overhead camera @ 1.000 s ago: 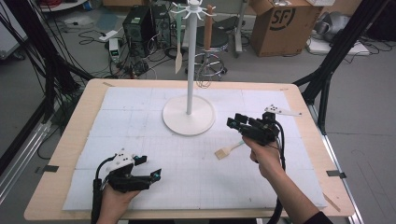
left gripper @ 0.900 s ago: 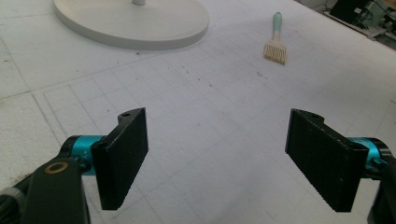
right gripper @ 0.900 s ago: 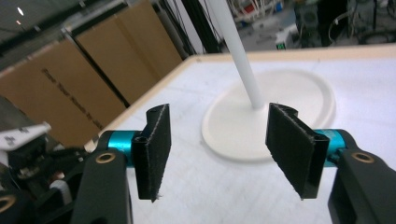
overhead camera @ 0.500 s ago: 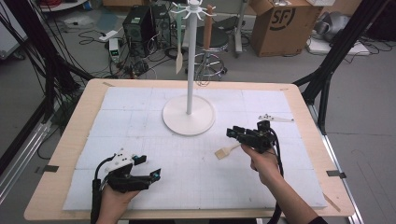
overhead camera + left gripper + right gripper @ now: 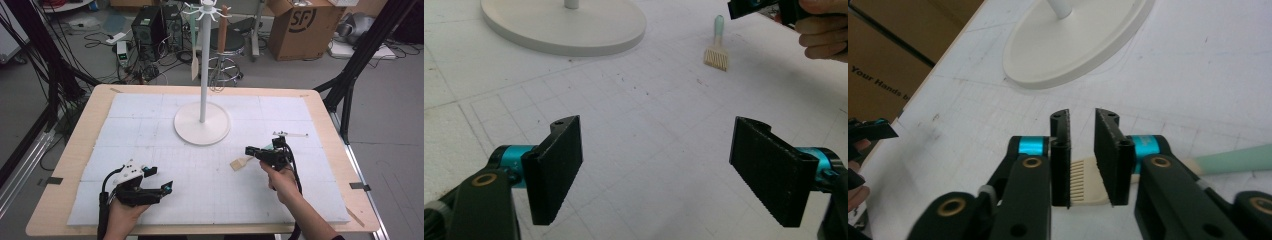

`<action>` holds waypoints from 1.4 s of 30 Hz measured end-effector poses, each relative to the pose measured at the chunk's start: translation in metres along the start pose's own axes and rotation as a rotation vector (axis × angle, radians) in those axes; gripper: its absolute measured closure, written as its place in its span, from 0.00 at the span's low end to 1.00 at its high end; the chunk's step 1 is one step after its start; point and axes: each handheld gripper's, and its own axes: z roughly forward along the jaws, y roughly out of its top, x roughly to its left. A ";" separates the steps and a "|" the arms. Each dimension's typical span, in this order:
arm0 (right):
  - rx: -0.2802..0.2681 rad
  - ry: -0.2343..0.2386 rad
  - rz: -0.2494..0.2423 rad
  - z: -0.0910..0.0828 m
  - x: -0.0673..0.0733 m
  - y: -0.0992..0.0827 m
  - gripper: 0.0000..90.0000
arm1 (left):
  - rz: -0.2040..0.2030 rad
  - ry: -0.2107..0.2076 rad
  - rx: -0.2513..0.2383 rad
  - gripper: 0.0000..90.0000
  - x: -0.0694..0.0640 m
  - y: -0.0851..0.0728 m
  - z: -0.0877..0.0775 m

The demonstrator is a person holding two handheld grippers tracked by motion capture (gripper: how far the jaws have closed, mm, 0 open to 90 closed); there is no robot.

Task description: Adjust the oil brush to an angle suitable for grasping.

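A: Start at the left. What is the left gripper (image 5: pixel 167 187) doing?

B: It rests low over the white gridded foam mat (image 5: pixel 150 120), near the front edge of the pale wooden table (image 5: pixel 75 150), in the person's left hand (image 5: pixel 122 212). In the left gripper view its two black jaws stand spread wide, with nothing but bare mat between them.

A: And in the middle?

B: A white stand with a round flat base (image 5: pixel 202 123) and a thin upright pole sits on the far half of the mat. A pale green utensil (image 5: pixel 194 47) and a wooden-handled one (image 5: pixel 222 27) hang from the hooks at its top.

A: Where is the brush?

B: The small pastry brush with tan bristles and a mint-green handle (image 5: pixel 242 162) lies flat on the mat, in front of the stand's base and to its right. Its bristles point toward the left gripper, and its handle runs back under the right gripper (image 5: pixel 248 149).

A: So the right gripper has it?

B: Its jaws have just been closing, and the brush head is between them. In the right gripper view the bristles (image 5: pixel 1083 182) show in the narrow gap, with the jaws nearly together on either side, while the green handle sticks out to one side. I cannot tell whether the pads already press on the brush.

A: Anything further right?

B: A thin white stick-like item (image 5: pixel 290 134) lies on the mat beyond the right hand (image 5: pixel 281 182).
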 end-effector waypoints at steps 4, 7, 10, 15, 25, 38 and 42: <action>0.007 0.006 0.010 0.005 -0.003 0.000 0.96 | -0.002 0.001 -0.002 0.24 0.000 0.000 0.000; 0.033 0.007 0.028 0.011 -0.005 -0.001 0.99 | -0.001 0.000 -0.003 0.24 0.000 0.000 -0.001; 0.039 -0.006 0.038 0.017 -0.009 -0.001 0.99 | -0.002 0.000 -0.006 0.24 0.001 0.000 -0.001; 0.052 -0.038 0.066 0.031 -0.013 -0.002 1.00 | -0.001 -0.002 -0.006 0.24 0.000 0.000 0.000; 0.085 -0.089 0.098 0.041 -0.017 -0.005 1.00 | -0.001 0.002 -0.001 0.24 0.000 0.000 0.000; 0.176 -0.089 0.125 0.028 -0.013 -0.009 1.00 | 0.003 0.000 -0.002 0.24 -0.001 0.000 0.000; 0.185 -0.079 0.125 0.021 -0.011 -0.015 1.00 | 0.008 -0.005 0.002 0.24 -0.002 0.001 0.002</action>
